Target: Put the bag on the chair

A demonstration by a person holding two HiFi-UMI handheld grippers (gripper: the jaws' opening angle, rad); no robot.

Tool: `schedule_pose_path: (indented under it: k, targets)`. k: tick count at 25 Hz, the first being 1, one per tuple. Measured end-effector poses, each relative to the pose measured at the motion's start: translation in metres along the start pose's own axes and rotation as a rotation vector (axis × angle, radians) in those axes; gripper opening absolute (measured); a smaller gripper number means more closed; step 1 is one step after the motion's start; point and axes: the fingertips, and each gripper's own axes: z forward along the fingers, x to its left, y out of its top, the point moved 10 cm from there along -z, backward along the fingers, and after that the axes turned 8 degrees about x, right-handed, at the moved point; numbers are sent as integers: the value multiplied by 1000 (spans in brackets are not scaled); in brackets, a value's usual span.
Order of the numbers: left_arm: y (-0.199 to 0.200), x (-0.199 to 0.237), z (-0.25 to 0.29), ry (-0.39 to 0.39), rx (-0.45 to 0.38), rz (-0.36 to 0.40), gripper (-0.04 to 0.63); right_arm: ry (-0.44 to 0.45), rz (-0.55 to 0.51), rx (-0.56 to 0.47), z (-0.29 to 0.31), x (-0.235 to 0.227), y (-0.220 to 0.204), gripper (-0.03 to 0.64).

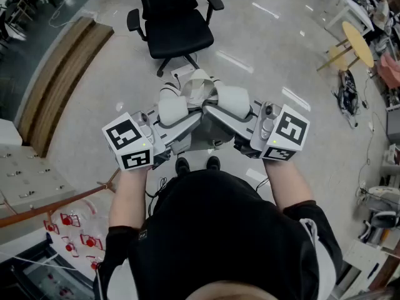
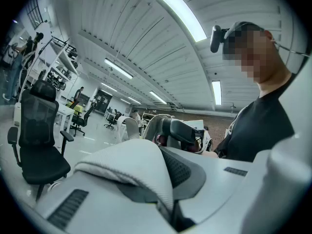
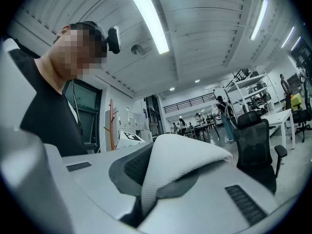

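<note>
Left gripper view: bag (inside gripper)

**Bag hung between both tongs, chair ahead**

The bag hangs in front of the person, above the floor and just ahead of the shoes. The left tongs reach in from the left and the right tongs from the right. Their tips meet near the bag's middle, each clamped on a fold of its fabric. The chair stands on the floor straight ahead, well apart from the bag, seat towards the person and backrest behind. A low platform runs along the left side, and a round counter stands far right.
</note>
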Motion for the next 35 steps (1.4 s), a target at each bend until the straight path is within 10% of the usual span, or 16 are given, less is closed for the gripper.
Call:
schedule_pose_path:
  k: [35]
  targets:
    - [2,-52,101,-1,-16,-30,21,62,38,-87,-120,4,-6,31]
